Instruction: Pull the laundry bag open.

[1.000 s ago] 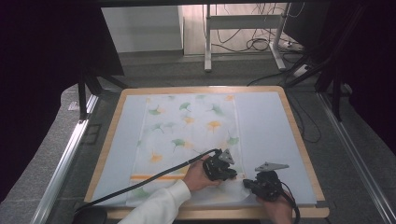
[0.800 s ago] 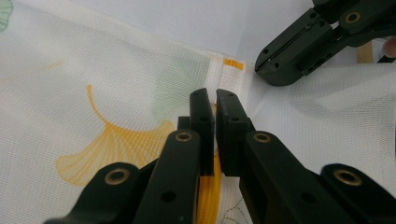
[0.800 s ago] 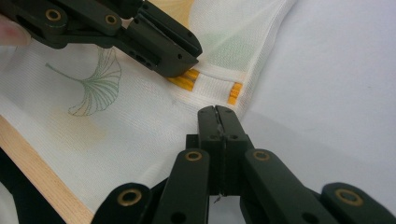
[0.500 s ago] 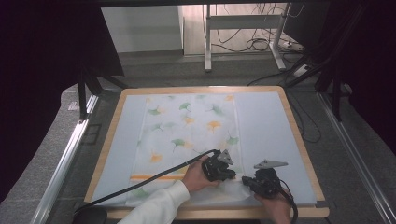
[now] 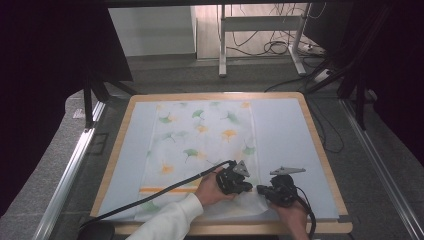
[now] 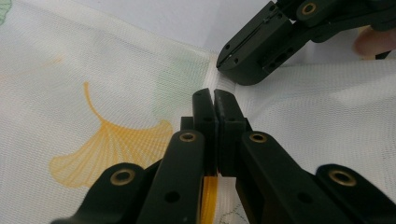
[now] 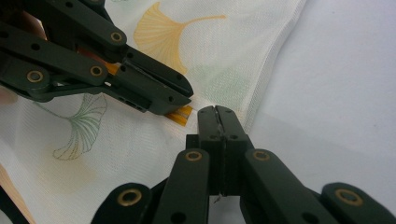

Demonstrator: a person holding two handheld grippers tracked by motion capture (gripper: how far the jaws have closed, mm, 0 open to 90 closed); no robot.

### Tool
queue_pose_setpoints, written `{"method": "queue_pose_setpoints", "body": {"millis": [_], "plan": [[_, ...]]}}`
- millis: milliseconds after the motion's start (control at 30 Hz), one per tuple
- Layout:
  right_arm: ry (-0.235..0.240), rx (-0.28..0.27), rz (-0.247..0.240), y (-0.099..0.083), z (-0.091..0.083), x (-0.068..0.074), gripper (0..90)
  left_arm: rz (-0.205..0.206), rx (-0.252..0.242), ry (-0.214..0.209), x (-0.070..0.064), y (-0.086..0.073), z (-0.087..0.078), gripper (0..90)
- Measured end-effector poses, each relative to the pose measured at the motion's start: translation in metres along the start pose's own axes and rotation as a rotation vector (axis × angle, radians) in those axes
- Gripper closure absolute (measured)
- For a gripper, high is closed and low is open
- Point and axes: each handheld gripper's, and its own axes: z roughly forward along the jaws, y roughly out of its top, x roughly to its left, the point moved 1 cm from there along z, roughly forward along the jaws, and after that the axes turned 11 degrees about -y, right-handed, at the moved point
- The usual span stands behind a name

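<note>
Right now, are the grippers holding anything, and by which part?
Both appear shut on the leaf-print cloth, near its corner closest to the person: the left gripper on a raised fold, the right gripper close to the side edge.

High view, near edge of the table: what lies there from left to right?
White sleeve → left hand → left gripper → right gripper → right hand, all over the ginkgo-print cloth.

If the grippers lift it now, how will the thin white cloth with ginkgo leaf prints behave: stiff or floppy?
Probably floppy: the thin white cloth with ginkgo leaf prints lies flat on the table and creases near the right gripper. Likely light, since its open weave looks sheer in the left gripper view. It may sag between the left gripper and the right one.
</note>
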Motion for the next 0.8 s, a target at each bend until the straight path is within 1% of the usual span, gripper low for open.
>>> {"method": "queue_pose_setpoints", "body": {"millis": [167, 300, 467, 800], "plan": [[0.011, -0.001, 0.008, -0.0007, 0.0002, -0.0021, 89.6, -0.002, 0.005, 0.005, -0.0008, 0.0001, -0.0005, 90.0], [0.011, -0.002, 0.001, -0.0012, -0.0001, -0.0032, 89.6, 0.003, 0.011, 0.019, -0.0025, 0.0, -0.001, 90.0], [0.014, -0.004, 0.001, -0.0013, 0.0003, -0.0031, 89.7, 0.005, 0.024, 0.017, -0.0024, 0.0, -0.0028, 90.0], [0.02, -0.007, 0.002, -0.0014, 0.0007, -0.0037, 89.7, 0.012, 0.045, 0.027, -0.0027, -0.0013, -0.0065, 90.0]]}}
